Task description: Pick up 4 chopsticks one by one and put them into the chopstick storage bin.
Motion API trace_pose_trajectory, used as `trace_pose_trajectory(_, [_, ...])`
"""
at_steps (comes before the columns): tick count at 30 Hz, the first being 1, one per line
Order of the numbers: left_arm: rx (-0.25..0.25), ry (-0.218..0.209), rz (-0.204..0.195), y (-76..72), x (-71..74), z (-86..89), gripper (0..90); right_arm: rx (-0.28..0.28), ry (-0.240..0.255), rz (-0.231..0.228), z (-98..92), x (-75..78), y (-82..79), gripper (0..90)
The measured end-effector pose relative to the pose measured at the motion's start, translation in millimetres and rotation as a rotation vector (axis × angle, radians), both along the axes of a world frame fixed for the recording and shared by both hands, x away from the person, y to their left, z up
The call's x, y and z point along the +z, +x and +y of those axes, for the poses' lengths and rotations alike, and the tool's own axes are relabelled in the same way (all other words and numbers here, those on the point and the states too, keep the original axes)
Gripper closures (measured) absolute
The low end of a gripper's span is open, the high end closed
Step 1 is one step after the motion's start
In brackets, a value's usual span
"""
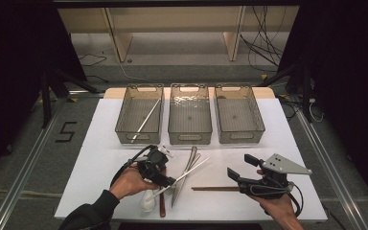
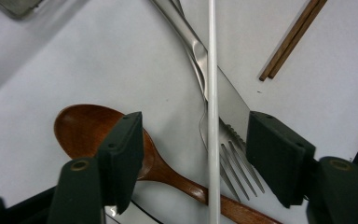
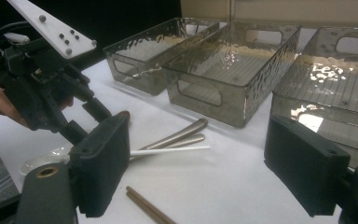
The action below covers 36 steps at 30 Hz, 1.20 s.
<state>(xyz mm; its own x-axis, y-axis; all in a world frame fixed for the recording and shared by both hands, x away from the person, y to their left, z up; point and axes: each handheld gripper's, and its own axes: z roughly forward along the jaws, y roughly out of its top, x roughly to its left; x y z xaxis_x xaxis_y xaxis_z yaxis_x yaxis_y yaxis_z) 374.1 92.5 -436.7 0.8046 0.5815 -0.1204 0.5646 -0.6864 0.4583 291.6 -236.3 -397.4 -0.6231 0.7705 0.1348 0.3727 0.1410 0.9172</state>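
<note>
A small pile of cutlery lies at the front of the white table [image 1: 100, 163]. My left gripper [image 1: 166, 180] [image 2: 193, 125] hangs over it, open. Between its jaws, untouched by the pads, lie a white chopstick [image 2: 212, 70] [image 1: 191, 170], a steel knife [image 2: 228, 100] and a fork [image 2: 235, 172]. A wooden spoon [image 2: 84, 128] passes under the left jaw. To the right of the pile, my right gripper [image 1: 242, 167] [image 3: 196, 128] stands open and holds nothing. A pair of brown chopsticks [image 1: 215, 188] [image 3: 144, 205] lies just in front of it.
Three clear bins stand in a row at the back: the left bin [image 1: 139, 136] holds one white chopstick [image 1: 146, 120]; the middle bin [image 1: 189, 137] and the right bin [image 1: 242, 135] look empty. A white spoon [image 1: 147, 201] lies by my left hand.
</note>
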Motion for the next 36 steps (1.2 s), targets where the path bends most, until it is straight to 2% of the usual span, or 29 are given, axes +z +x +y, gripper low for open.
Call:
trace_pose_trajectory(7, [-0.031,0.035,0.017,-2.3,-7.9,-6.1,49.8,-0.002,-0.001,0.002,-0.1,-0.2,0.4,23.2])
trace_pose_trajectory(18, [-0.060,0.064,0.037,0.9,-17.1,-11.7,64.1,0.000,-0.003,0.004,0.6,-0.3,0.4,23.3])
trace_pose_trajectory(28, [-0.068,0.068,0.078,3.6,-23.4,-13.7,73.1,0.000,-0.004,0.004,0.5,-0.3,0.4,23.2])
trace_pose_trajectory(36, [-0.068,0.063,0.086,6.4,-24.5,-13.5,79.5,0.001,-0.006,0.002,0.6,-0.5,0.4,23.4])
